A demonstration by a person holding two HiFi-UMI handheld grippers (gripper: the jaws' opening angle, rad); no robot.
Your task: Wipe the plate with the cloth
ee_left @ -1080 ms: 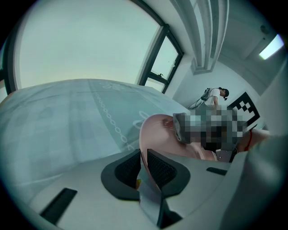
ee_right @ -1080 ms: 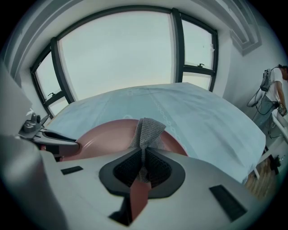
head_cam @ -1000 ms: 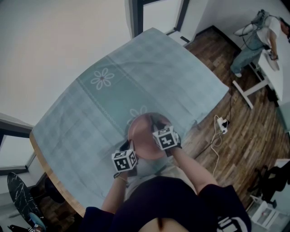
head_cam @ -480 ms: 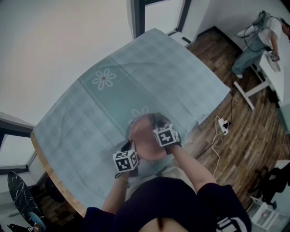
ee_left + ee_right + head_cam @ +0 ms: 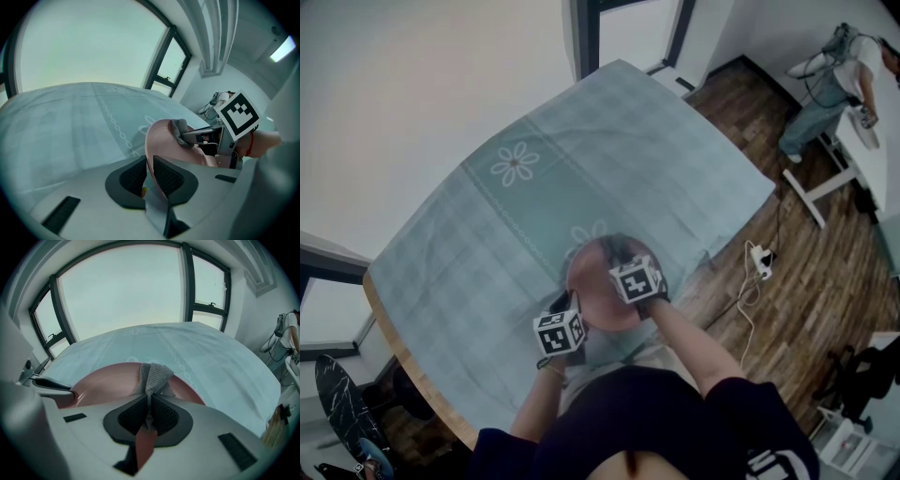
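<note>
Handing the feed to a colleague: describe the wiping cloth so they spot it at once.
Find the big pale blue-green flowered tablecloth; at its edge nearest the person, the left gripper holds a pink plate by its rim. On that plate sits the cloth, pinched in the right gripper: a small grey knitted wad, the only rough grey thing against smooth pink.

Soft window daylight, fisheye edges dark, head view hazy

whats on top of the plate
A grey cloth, pinched in the right gripper, rests on the plate near its rim. The left gripper clamps the plate's edge. The patch beneath the cloth is covered.
</note>
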